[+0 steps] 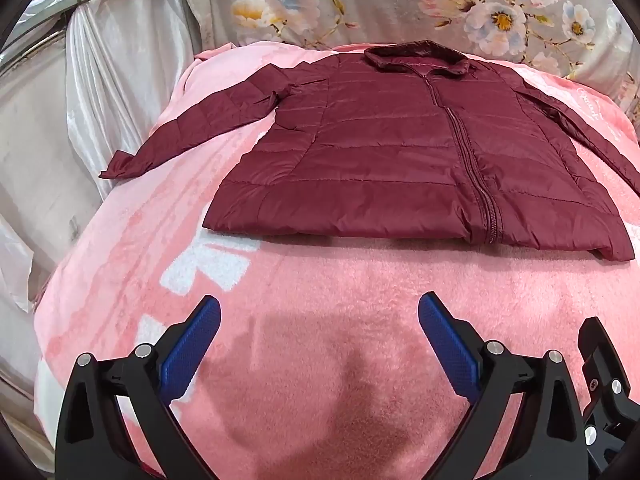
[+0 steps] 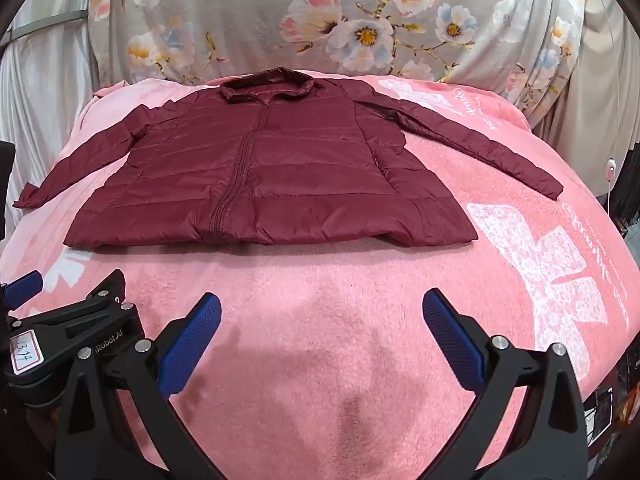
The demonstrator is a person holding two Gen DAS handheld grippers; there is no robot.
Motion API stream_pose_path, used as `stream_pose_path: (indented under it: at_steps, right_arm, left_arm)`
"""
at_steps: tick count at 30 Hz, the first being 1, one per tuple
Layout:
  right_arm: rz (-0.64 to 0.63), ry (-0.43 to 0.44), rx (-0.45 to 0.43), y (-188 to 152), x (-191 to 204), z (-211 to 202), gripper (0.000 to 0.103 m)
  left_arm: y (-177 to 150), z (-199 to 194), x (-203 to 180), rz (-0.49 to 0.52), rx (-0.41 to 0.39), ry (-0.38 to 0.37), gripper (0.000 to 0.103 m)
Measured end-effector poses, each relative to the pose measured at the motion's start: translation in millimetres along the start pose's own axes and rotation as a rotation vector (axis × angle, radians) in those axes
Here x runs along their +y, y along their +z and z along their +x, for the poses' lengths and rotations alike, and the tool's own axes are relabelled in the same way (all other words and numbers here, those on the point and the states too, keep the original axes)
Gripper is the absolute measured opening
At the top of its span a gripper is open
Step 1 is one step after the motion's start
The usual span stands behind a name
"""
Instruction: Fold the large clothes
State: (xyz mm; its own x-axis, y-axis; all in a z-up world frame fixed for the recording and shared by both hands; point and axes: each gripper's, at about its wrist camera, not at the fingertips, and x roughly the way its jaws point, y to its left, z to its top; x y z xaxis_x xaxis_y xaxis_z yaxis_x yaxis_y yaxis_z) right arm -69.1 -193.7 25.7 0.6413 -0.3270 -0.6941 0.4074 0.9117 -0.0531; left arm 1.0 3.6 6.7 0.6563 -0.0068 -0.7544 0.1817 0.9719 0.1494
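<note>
A maroon quilted jacket [image 1: 384, 152] lies flat and zipped on a pink blanket [image 1: 320, 280], collar at the far end, both sleeves spread out to the sides. It also shows in the right wrist view [image 2: 272, 176]. My left gripper [image 1: 319, 308] is open and empty, hovering over the blanket short of the jacket's hem. My right gripper [image 2: 322, 306] is open and empty too, near the hem. The left gripper's body shows at the left edge of the right wrist view [image 2: 72, 332].
The pink blanket [image 2: 360, 320] has white bow prints [image 2: 536, 264] on the right. A floral grey cloth [image 2: 320, 20] hangs behind the bed. White satin drapes [image 1: 100, 80] hang at the left, past the blanket's edge.
</note>
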Motion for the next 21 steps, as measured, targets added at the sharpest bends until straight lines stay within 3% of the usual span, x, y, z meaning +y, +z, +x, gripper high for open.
stream_pose_path:
  at_steps: [21]
  right_arm:
    - [-0.004, 0.021, -0.012, 1, 5, -11, 0.098]
  left_arm:
    - [-7, -7, 3, -0.014, -0.003, 0.021, 0.097]
